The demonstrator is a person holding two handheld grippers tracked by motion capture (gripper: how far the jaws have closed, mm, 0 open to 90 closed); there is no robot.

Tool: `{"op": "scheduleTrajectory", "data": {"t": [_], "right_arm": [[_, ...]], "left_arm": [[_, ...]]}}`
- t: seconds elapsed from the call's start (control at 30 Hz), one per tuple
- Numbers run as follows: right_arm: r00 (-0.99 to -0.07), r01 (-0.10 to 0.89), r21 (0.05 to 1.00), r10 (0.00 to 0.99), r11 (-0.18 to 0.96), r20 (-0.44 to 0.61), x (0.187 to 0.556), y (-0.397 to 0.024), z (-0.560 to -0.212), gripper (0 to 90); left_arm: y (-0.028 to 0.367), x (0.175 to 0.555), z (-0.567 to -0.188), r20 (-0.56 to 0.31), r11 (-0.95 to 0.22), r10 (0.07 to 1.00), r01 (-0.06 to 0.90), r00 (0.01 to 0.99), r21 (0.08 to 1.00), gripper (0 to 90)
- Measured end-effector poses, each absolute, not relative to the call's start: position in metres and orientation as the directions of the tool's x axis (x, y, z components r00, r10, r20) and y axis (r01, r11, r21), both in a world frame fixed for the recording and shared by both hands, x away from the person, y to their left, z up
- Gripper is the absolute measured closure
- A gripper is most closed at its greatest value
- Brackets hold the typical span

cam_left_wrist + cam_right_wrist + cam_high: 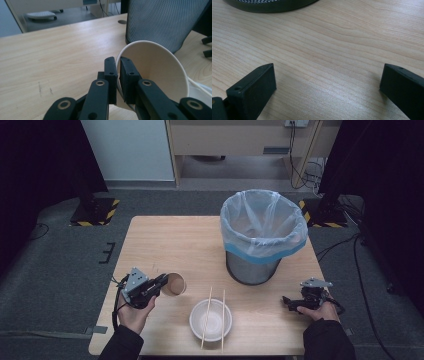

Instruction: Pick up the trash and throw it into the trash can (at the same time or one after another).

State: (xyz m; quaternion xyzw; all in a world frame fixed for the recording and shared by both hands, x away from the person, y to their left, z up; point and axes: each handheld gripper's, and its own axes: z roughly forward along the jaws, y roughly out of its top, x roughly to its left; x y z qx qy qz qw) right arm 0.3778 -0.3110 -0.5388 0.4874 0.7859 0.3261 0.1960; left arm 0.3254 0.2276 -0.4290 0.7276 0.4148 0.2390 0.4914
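Both sleeves [125, 342] are plain black. The left gripper [118, 68], the one farther from the bin [263, 236], has matte black jaws, brass-ringed pivot holes, small screws, a grey three-cornered top plate and a black cable. The right gripper [327, 82] has the same blocky black pads and grey plate.

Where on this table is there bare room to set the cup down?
The far left of the table, beside the bin, is bare. The near middle is crowded by the bowl with chopsticks, between the left gripper holding the cup and the right gripper.
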Motion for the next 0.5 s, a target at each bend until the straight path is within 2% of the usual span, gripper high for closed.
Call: {"op": "scheduleTrajectory", "data": {"t": [0.5], "right_arm": [[-0.448,0.638,0.704,0.894,0.312,0.01,0.378,-0.311,-0.539,0.7]], "left_arm": [[0.239,0.326,-0.394,-0.063,-0.096,0.847,0.268,0.527,0.959,84.0]]}}
